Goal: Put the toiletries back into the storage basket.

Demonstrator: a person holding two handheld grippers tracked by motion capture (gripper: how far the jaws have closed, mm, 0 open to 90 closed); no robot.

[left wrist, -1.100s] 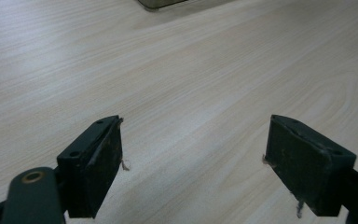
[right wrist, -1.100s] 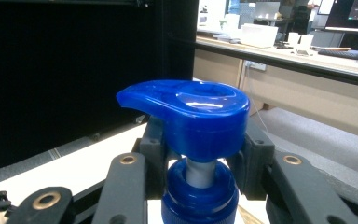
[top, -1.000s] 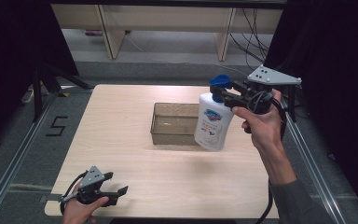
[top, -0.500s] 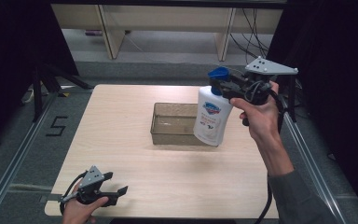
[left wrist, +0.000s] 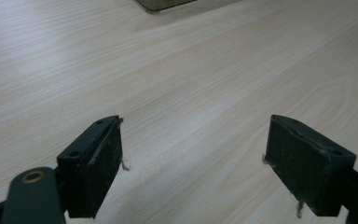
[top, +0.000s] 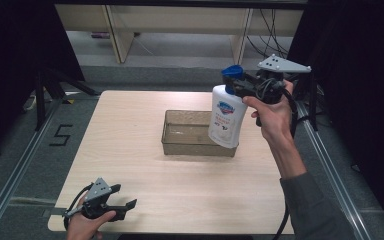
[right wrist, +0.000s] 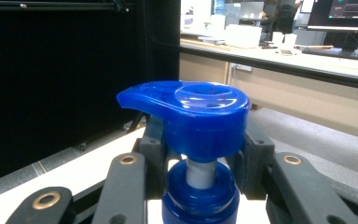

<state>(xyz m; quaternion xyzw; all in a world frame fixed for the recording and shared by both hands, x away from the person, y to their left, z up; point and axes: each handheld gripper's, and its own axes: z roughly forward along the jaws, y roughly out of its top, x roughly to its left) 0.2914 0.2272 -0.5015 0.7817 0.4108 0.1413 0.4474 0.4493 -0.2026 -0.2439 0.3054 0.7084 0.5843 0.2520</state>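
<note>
A: Item one: pump bottle (top: pixel 226 117), white body, printed label, blue pump head (right wrist: pixel 191 114). Location?

B: Held in the air above the right end of the clear tray (top: pixel 180 146), base hanging just over the tray's near right corner, tilted a little. It touches neither tray nor table (top: pixel 130 165).

A: Holder?

B: Right gripper (top: pixel 242 86). Its jaws are clamped on the neck under the pump head; the right gripper view has them flanking the blue collar (right wrist: pixel 200 205) on both sides.

A: Handling notes?

B: Judged, not weighed: rigid plastic, smooth sides, probably slippery on the body. If there is liquid inside it will be bottom-heavy, so it hangs and may swing from a neck grip. The neck is the sound place to hold, since the collar and head give a ledge above and below the pads. The pump head may press down or turn, so avoid gripping it directly. Not fragile, though a drop could crack the pump.

A: Item two: left gripper (top: pixel 122 205)?

B: Low at the near left corner of the table, well apart from the bottle. Jaws spread wide, nothing between them; the left gripper view has bare wood between the pads (left wrist: pixel 98 163).

A: Item three?

B: The tray, transparent, rectangular, apparently empty, mid-table.
</note>
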